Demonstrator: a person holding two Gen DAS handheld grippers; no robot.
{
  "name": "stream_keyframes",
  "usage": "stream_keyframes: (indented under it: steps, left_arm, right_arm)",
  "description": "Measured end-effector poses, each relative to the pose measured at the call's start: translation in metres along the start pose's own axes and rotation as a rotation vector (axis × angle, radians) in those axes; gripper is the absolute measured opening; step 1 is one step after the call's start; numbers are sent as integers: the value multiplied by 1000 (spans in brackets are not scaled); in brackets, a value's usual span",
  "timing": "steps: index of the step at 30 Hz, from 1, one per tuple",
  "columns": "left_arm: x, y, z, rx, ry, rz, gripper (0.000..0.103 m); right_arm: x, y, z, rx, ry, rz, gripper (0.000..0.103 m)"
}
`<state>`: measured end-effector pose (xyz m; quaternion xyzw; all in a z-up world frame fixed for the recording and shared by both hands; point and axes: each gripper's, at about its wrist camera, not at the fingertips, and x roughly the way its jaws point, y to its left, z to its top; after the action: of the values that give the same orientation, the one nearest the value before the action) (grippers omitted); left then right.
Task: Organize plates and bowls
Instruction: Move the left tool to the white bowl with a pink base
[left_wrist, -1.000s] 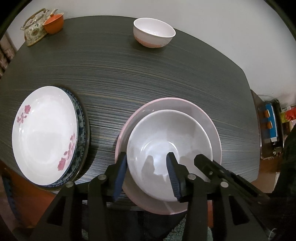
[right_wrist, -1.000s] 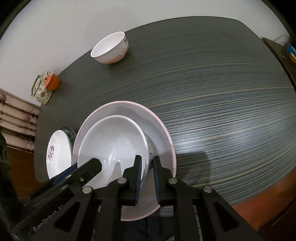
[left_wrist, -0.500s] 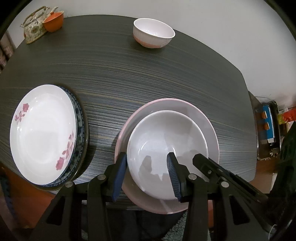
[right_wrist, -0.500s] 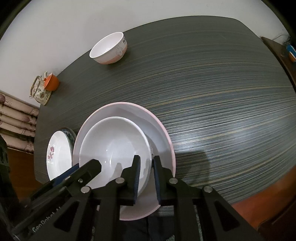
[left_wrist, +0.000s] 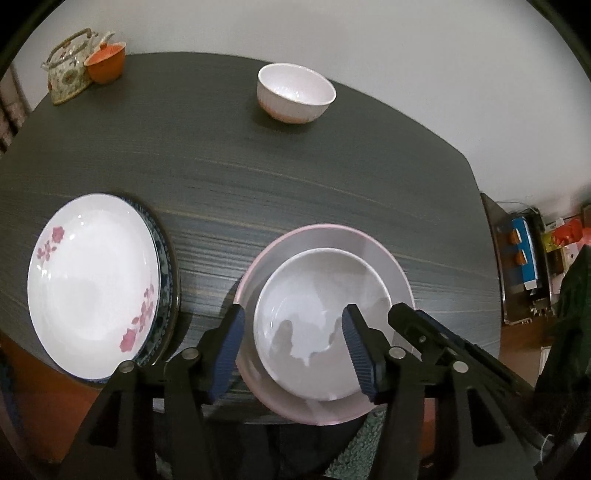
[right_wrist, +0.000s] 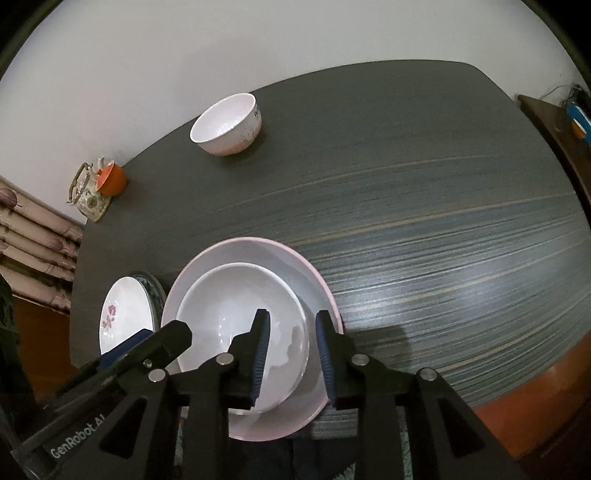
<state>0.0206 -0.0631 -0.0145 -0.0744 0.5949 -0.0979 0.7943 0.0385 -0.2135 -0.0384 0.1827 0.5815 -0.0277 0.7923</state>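
On the pink plate (left_wrist: 384, 266) sits the white bowl (left_wrist: 314, 288); the left tool (left_wrist: 293, 347) straddles its near-left rim, jaws opening, seemingly clear of it. Left of the pink plate lies the flowered plate (left_wrist: 92, 266).

Over the pink plate's right side, the right tool (right_wrist: 291, 354) straddles the bowl's rim, jaws opening, pads apart from it.

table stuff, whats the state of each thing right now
white bowl: upright, nested in pink plate
pink plate: flat on table
floral plate: stacked on blue-rimmed plate
small bowl: upright, alone, empty
left hand-held gripper: opening, straddling bowl rim
right hand-held gripper: opening, straddling bowl rim
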Motion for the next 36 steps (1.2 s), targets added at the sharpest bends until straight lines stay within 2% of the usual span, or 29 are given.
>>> stream_keyframes:
  steps: [14,28,36]
  left_arm:
    - [-13,4,18,8,-50,-43,58]
    - [-11,31,65,-20,-78,61,58]
    - [0,52,102,-58,-72,81,62]
  right_arm:
    - [-11,-3,19,-34,-53,16,27]
    - [2,2,63,-123,-39,-1,27]
    - [24,-14,111,-79,27,115,27]
